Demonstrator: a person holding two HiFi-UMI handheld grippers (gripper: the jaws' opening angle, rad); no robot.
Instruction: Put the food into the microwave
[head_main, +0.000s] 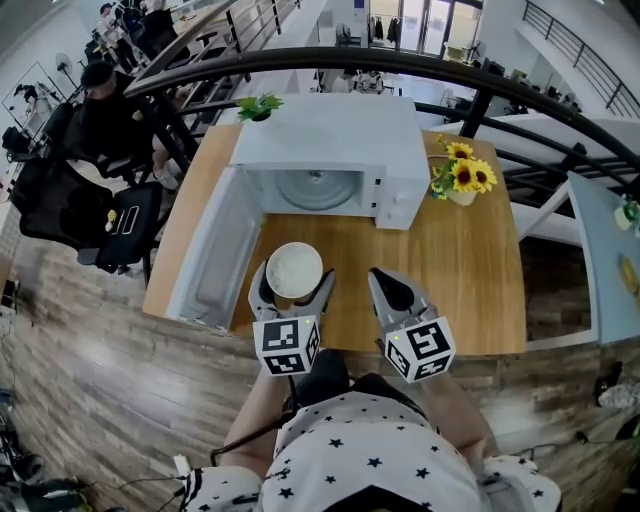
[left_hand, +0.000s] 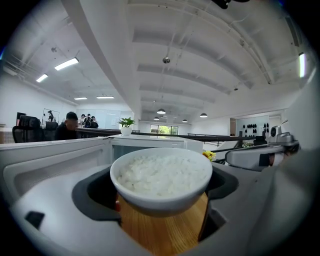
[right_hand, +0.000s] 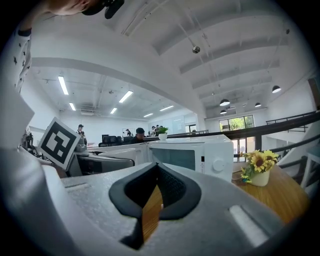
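Observation:
A white bowl of rice (head_main: 295, 268) sits between the jaws of my left gripper (head_main: 293, 280), which is shut on it over the wooden table (head_main: 470, 270), just in front of the microwave. In the left gripper view the bowl (left_hand: 161, 175) fills the gap between both jaws. The white microwave (head_main: 330, 160) stands at the back of the table with its door (head_main: 212, 255) swung open to the left and its cavity empty. My right gripper (head_main: 388, 282) hovers to the right of the bowl, jaws shut on nothing; its own view shows the jaws (right_hand: 157, 169) closed, facing the microwave (right_hand: 197, 154).
A pot of sunflowers (head_main: 462, 178) stands to the right of the microwave and a small green plant (head_main: 259, 106) behind its left corner. A black railing (head_main: 400, 65) curves behind the table. People sit at desks at the far left (head_main: 95, 110).

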